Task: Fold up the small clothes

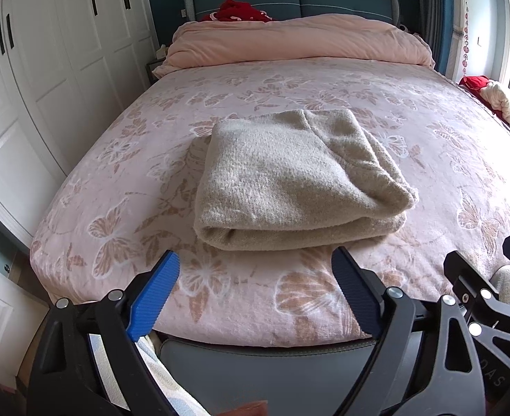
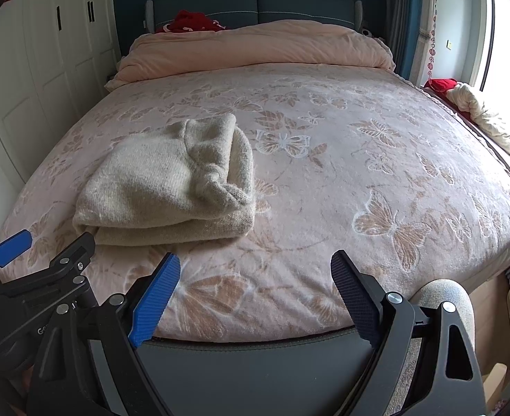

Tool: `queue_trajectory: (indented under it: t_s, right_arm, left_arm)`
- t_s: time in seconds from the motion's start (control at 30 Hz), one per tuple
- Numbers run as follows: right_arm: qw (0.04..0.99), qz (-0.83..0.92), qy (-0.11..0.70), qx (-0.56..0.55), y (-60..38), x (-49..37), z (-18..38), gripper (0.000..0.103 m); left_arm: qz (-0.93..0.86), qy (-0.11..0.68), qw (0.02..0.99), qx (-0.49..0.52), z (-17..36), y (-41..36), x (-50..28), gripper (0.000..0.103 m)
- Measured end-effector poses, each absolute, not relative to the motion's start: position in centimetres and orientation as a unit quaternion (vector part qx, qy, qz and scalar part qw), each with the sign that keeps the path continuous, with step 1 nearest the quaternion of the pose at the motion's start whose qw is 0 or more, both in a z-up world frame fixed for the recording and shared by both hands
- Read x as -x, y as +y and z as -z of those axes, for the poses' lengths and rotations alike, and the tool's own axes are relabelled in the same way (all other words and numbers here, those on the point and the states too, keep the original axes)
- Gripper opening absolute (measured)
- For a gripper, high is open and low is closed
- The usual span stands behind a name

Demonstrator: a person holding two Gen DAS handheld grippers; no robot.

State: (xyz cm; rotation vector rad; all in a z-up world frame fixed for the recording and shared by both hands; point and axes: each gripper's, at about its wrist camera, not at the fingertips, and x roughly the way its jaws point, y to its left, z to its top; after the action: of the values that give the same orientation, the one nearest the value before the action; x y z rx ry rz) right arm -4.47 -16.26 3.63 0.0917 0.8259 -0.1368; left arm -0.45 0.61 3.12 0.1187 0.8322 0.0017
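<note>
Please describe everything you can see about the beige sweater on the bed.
The sweater is a beige, fuzzy knit, folded into a thick, roughly rectangular bundle with several layers showing at its near edge. A loose fold with a ribbed edge lies over the top on its right side. It rests flat on the pink butterfly blanket, near the foot of the bed. Neither gripper touches it; both are open and apart from it.
</note>
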Motion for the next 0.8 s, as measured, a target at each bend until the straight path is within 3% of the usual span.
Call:
queue_trajectory:
  t_s: [0.8]
  right_arm:
    - [0.910,0.065,0.406,-0.046,-16.48,4.26,-3.23,0.086]
  left_arm:
    - [-0.005,0.400,0.915,-0.049,-2.85,0.60,0.80,0.084]
